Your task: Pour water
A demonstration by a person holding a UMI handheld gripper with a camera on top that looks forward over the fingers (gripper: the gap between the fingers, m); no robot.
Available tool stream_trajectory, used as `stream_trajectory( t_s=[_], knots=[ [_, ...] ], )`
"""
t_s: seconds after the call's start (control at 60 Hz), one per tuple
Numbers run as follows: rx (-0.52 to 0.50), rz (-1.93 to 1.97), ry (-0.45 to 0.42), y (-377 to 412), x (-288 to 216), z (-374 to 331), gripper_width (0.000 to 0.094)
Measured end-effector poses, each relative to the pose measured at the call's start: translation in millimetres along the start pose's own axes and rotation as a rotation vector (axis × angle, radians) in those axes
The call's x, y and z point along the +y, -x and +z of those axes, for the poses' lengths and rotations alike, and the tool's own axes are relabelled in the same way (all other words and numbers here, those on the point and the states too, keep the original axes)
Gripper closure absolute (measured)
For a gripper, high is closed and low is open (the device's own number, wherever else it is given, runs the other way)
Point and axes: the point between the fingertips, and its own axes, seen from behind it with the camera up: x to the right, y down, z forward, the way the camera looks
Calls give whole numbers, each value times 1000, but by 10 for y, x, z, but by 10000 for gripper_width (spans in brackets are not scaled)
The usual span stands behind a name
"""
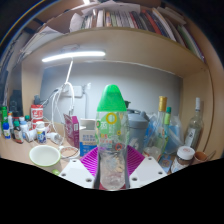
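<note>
A pale cup [45, 157] stands on the tabletop [20, 158] at about eight o'clock from the gripper [111, 168]. Dead ahead at twelve o'clock, a clear bottle [111, 135] with a green cap stands upright between the fingers [88, 160], their pink pads closed against both its sides. At two o'clock, more bottles [163, 125] crowd together.

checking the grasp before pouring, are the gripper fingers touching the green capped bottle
Touching. The gripper view shows the green-capped bottle between the gripper fingers, both pink pads flush against its sides with no visible gap.
</note>
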Motion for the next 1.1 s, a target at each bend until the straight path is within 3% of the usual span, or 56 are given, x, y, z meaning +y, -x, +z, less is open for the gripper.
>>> stream_trajectory(
  t_s=[0.183, 0.5, 0.65, 0.783, 0.933, 1.1],
  knots=[
    [-1, 34, 15, -22, 291, 72, 588],
    [-46, 111, -39, -60, 268, 19, 561],
    [-60, 94, -12, -43, 264, 5, 440],
    [-121, 102, 47, -1, 316, -158, 90],
    [-96, -7, 45, -152, 269, -698, 91],
    [-143, -59, 60, 0, 227, -1694, 88]
  ],
)
